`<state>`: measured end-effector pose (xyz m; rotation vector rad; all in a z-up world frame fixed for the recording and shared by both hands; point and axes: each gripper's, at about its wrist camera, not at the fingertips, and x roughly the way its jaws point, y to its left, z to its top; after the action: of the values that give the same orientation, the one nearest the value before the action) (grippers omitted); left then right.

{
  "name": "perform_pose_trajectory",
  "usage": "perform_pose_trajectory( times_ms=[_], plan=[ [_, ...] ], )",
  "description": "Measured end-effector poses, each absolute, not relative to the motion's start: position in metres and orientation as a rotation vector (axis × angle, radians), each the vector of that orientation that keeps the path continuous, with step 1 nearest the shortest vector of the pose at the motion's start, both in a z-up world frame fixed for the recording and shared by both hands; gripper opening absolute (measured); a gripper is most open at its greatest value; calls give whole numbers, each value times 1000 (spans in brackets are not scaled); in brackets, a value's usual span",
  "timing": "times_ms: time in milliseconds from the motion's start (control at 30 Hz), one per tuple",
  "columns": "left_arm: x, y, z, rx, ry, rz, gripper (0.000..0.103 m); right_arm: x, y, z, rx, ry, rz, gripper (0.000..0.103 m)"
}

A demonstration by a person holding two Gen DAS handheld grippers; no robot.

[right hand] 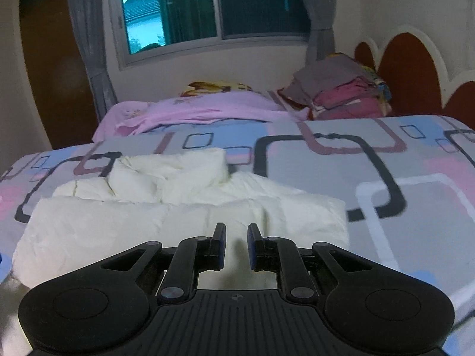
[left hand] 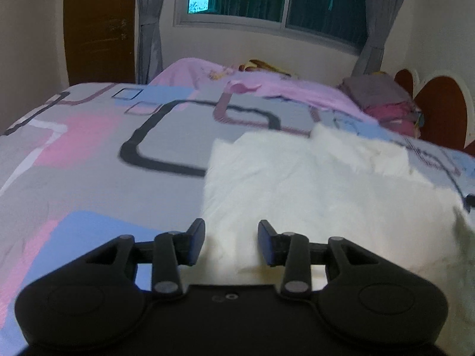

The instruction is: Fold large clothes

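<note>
The white garment runs off the right edge in the left wrist view; motion blur softens the patterned bedspread.

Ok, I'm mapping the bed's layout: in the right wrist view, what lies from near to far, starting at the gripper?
Right gripper → white garment → patterned bedsheet → pink blanket → window.
</note>
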<state>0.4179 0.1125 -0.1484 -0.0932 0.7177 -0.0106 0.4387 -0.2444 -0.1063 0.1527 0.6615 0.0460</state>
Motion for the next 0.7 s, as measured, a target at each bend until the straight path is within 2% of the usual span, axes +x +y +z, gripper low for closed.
perform_pose_trajectory(
  times_ms=[300,700],
  plan=[
    [480,68,-160,-46,703,-44,39,483,-218,-129,110,683,56,14],
    [509,71,-209,-27,788,27,43,501,-226,-175,20,727,12,14]
  ],
)
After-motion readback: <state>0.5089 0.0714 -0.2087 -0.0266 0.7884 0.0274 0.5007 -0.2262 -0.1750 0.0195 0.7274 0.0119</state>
